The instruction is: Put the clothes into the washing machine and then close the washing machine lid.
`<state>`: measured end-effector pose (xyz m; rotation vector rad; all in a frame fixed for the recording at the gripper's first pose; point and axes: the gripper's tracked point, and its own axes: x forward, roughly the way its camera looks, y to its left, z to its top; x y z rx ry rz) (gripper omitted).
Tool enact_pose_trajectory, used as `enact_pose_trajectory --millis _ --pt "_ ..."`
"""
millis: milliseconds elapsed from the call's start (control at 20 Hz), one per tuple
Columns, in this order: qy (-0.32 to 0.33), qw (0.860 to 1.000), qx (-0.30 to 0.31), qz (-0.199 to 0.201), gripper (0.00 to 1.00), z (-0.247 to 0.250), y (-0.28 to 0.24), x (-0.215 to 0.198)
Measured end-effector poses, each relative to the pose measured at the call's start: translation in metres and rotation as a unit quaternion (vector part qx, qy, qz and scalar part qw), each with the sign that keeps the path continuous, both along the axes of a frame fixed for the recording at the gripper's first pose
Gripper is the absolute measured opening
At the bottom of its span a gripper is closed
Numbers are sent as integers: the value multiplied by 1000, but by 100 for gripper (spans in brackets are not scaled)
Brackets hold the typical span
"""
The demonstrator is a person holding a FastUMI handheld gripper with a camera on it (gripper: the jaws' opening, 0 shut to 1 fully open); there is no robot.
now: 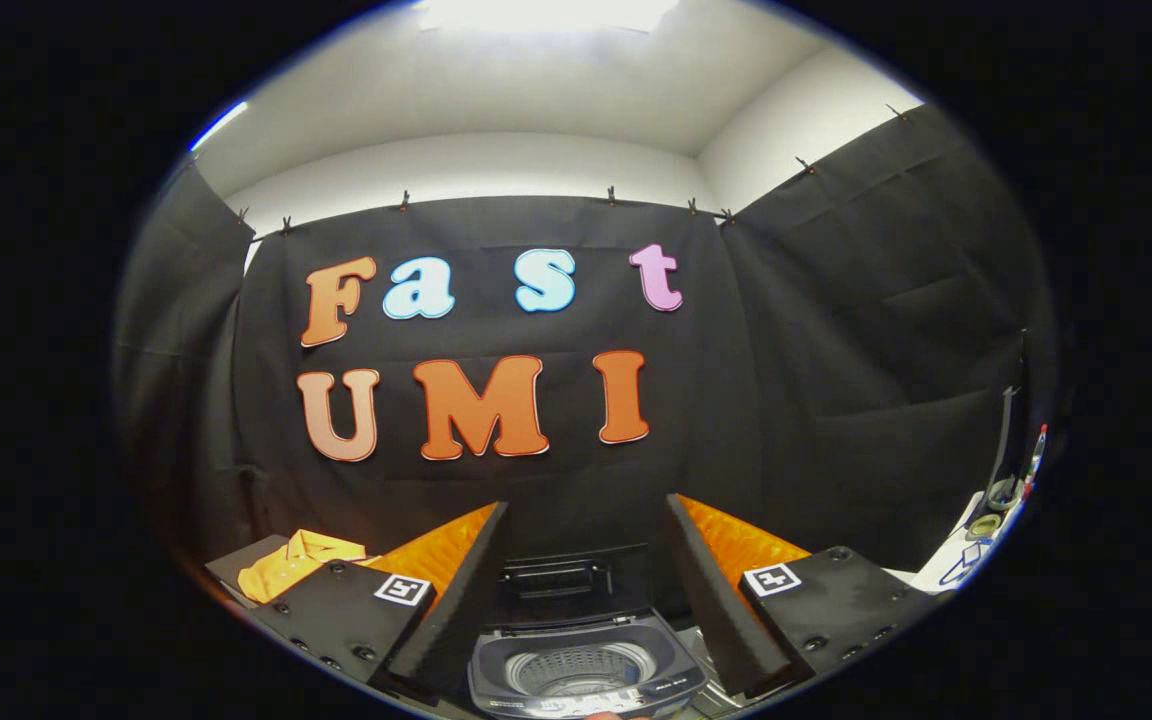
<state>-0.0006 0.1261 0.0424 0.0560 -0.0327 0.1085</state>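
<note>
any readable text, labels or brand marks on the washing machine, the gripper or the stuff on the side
None can be read.
Washing machine: faint marks on its front panel, too small and blurred.
Gripper, fingers open and empty above the open drum: square coded tags, patterns and not words.
Yellow garment: no print visible.
Items on the side surface: too small.

Yellow-orange garment on dark surface; washing machine grey-bodied, with pale perforated drum and black raised lid; square black-and-white markers on black gripper blocks, fingers spread apart.
</note>
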Motion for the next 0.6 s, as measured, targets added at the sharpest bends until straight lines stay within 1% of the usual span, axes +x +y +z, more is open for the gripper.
enact_pose_trajectory --millis 100,250,350,500,600 --pt "-4 1000 1 19 98 5 32 4" --pt "1 998 14 59 98 3 88 6" --pt "3 996 27 87 98 4 128 8" --pt "15 992 30 122 98 -2 184 12" --pt "22 987 35 152 98 -6 227 11"
